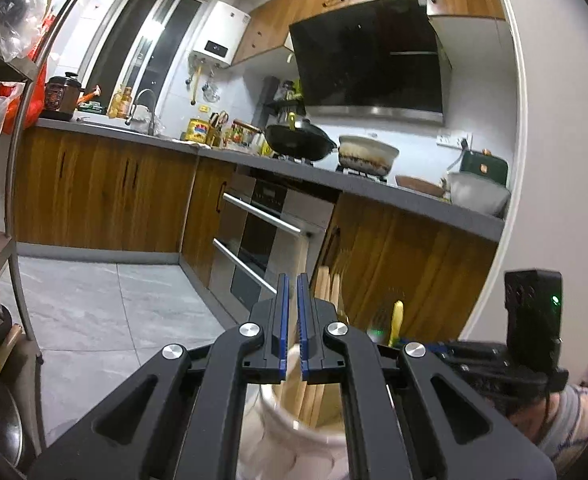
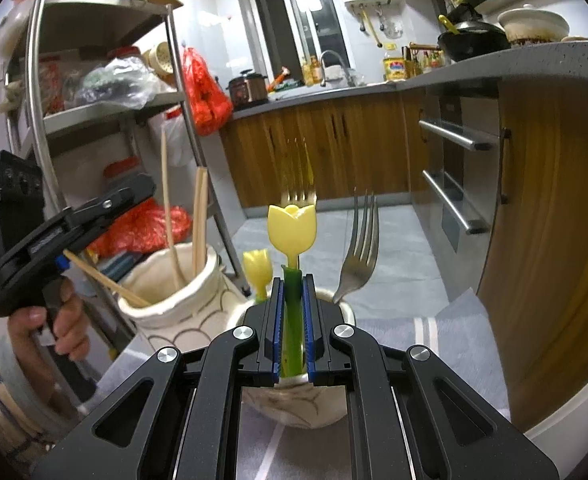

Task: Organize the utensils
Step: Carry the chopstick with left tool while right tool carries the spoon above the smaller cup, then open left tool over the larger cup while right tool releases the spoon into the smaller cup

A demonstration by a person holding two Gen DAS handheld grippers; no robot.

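In the right wrist view my right gripper [image 2: 292,284] is shut on the green stem of a fork with a yellow tulip [image 2: 292,232], its tines pointing up. It hangs upright over a small cream cup [image 2: 294,400] that holds a metal fork [image 2: 360,248] and a second tulip utensil [image 2: 258,270]. To the left stands a taller white jar [image 2: 181,304] with several chopsticks [image 2: 199,216]. My left gripper [image 2: 62,258] is shut on one chopstick [image 2: 105,280] that slants down into that jar. In the left wrist view the left gripper [image 1: 292,280] sits just above the jar [image 1: 285,440].
A hand [image 2: 53,320] holds the left gripper's handle. A metal shelf rack [image 2: 33,120] with bags stands behind the jar. A grey cloth [image 2: 414,340] covers the surface under the cup. Wooden cabinets and an oven [image 1: 261,232] line the far side across a tiled floor.
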